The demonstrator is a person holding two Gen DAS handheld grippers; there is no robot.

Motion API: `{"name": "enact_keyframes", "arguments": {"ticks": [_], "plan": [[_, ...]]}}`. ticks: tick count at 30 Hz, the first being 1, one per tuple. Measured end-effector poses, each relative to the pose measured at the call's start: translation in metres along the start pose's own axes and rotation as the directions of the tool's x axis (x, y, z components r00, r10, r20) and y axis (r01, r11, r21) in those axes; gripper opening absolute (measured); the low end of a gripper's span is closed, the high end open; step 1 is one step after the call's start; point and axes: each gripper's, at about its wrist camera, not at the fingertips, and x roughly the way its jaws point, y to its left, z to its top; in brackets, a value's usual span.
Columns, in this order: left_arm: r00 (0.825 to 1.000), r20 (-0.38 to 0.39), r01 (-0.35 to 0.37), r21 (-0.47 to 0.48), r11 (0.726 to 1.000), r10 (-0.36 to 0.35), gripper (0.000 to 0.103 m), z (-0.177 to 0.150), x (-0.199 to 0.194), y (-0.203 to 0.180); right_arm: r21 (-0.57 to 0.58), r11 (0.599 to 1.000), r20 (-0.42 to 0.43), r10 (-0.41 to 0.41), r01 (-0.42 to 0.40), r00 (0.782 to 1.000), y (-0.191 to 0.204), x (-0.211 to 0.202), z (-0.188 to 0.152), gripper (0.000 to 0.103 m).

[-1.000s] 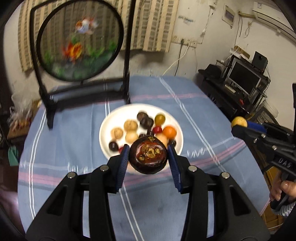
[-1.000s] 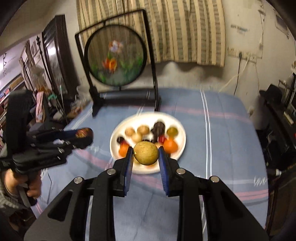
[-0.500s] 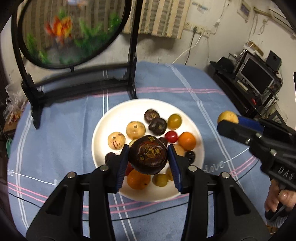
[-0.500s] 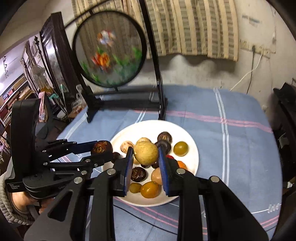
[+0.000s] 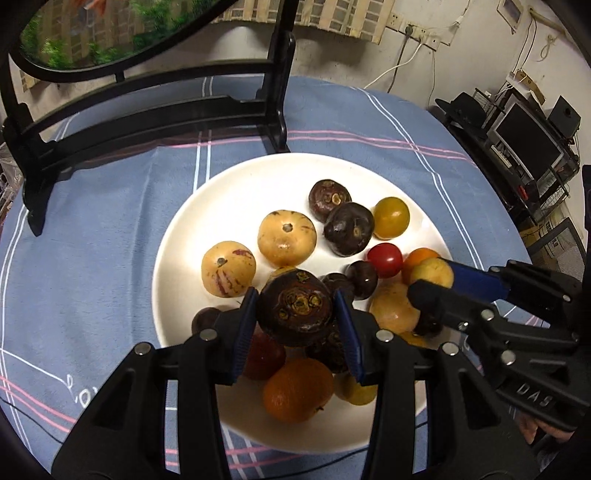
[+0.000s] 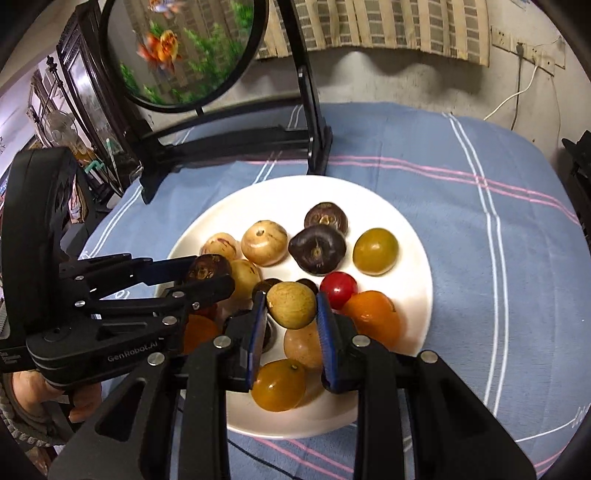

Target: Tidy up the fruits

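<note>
Both grippers are angled steeply down over the round white ceramic plate (image 5: 184, 229), side by side. The left gripper (image 5: 295, 314) is clamped on a dark purple-brown mangosteen with the star-shaped mark facing up (image 5: 295, 308), blue pads pressed against both sides of it. The right gripper (image 6: 291, 310) is clamped on a small round tan fruit with a dull skin (image 6: 291, 305), held just above the pile. In the right wrist view you can see a hand (image 6: 40, 391) wrapped around the left gripper's black handle, with a knitted cuff at the very edge of the frame.

The worktop is covered in a blue cloth with pink and white stripes (image 6: 480, 258). Behind the plate stands a black wooden frame holding a round painted screen with orange fish and green plants (image 6: 181, 51). Further back there's a striped curtain (image 6: 369, 26) on a scuffed wall, and off to the right in the left wrist view a dark computer monitor on a black rack (image 5: 524, 140).

On the plate: two pale yellow melon-like fruits with purple streaks (image 5: 286, 238), two more dark mangosteens (image 5: 349, 229) touching each other, a yellow-green cherry tomato (image 5: 390, 217), a small red cherry tomato (image 5: 385, 260), and an orange mandarin (image 5: 297, 389) at the near edge. The held mangosteen hangs over the near-middle of the plate, right above other fruit; can't tell if it's touching them.
</note>
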Motion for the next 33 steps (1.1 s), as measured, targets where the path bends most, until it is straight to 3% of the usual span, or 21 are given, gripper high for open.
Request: {"name": "enact_keyframes", "arguments": {"ticks": [5,7,8,13,15,16,17,18,25,33], "plan": [[1.000,-0.002,0.005,-0.010,1.000,-0.005,0.045,0.002,0.004,-0.001,0.031,0.999,-0.039,0.009,-0.007,0.999,-0.005,0.014,0.000,0.029],[1.000,0.009,-0.002,-0.008,1.000,0.002,0.051,0.004,0.001,-0.003,0.061,0.998,-0.042,0.021,-0.018,0.999,-0.009,0.015,0.001,0.031],[1.000,0.018,-0.010,-0.008,1.000,0.011,0.056,0.004,-0.002,-0.004,0.070,0.997,-0.040,0.022,-0.020,0.999,-0.011,0.013,0.001,0.031],[0.999,0.044,-0.022,-0.013,1.000,0.023,0.058,0.006,-0.023,-0.006,0.066,0.998,-0.010,0.018,-0.018,1.000,-0.007,-0.006,0.004,0.031],[0.998,0.061,-0.032,-0.011,0.999,0.032,0.066,0.005,-0.038,-0.009,0.067,0.998,0.015,0.016,-0.017,1.000,-0.003,-0.022,0.005,0.034],[0.996,0.074,-0.038,-0.011,0.999,0.038,0.073,0.004,-0.046,-0.011,0.065,0.998,0.028,0.014,-0.016,1.000,-0.001,-0.030,0.005,0.045],[0.995,0.093,-0.046,-0.007,0.999,0.046,0.074,0.002,-0.057,-0.013,0.060,0.998,0.048,0.005,-0.008,0.999,0.004,-0.043,0.004,0.061],[0.993,0.104,-0.049,-0.003,0.999,0.049,0.074,0.000,-0.065,-0.015,0.050,0.999,0.076,-0.013,0.010,0.997,0.009,-0.056,0.002,0.062],[0.984,0.162,-0.077,-0.001,0.997,0.076,0.083,-0.036,-0.135,-0.033,-0.005,1.000,0.155,-0.013,0.013,0.988,0.048,-0.128,-0.026,0.062],[0.983,0.158,-0.092,-0.041,0.995,0.097,0.086,-0.090,-0.178,-0.039,-0.011,1.000,0.122,0.026,-0.025,0.992,0.076,-0.162,-0.084,0.063]]}}
